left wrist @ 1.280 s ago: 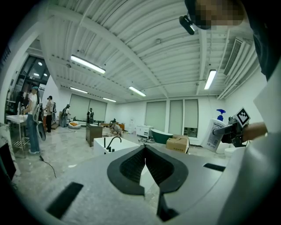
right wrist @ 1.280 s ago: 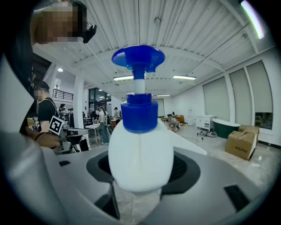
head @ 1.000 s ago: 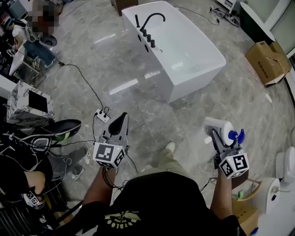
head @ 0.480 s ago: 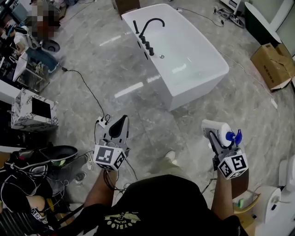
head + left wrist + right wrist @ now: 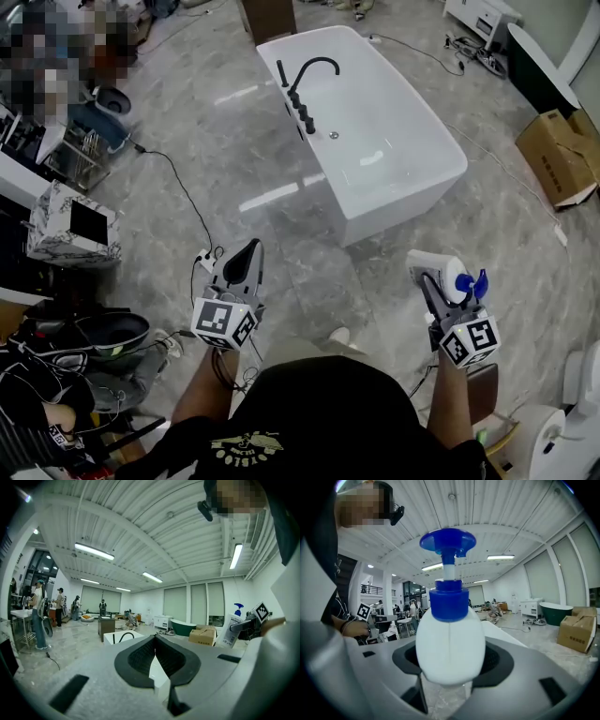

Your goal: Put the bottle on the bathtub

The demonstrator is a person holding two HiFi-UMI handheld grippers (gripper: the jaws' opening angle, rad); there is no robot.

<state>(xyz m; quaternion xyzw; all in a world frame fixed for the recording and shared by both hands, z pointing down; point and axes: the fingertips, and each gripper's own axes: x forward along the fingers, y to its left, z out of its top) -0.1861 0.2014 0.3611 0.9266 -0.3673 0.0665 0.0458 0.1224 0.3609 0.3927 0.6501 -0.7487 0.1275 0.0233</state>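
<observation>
A white pump bottle [image 5: 448, 272] with a blue pump head [image 5: 447, 542] is held in my right gripper [image 5: 437, 277], which is shut on its body [image 5: 449, 644]. The bottle lies tilted in the head view, low right, well short of the white bathtub [image 5: 427, 187]. The tub stands on the grey floor ahead, with a black tap [image 5: 312, 67] on its left rim. My left gripper [image 5: 246, 258] is at lower left, jaws shut and empty [image 5: 154, 639]. The tub with its tap [image 5: 123, 637] shows small beyond the left jaws, and the bottle [image 5: 230, 629] shows at the right.
A power strip with a black cable [image 5: 206, 258] lies on the floor by the left gripper. Cardboard boxes [image 5: 559, 157] sit at the right, a marbled box [image 5: 70, 225] and clutter at the left. A dark green tub [image 5: 555, 611] stands far off. People stand in the background [image 5: 37, 611].
The person has walked toward the bathtub, which now sits lower and nearer in the head view. Both grippers keep their hold and pose; the bottle stays in the right one.
</observation>
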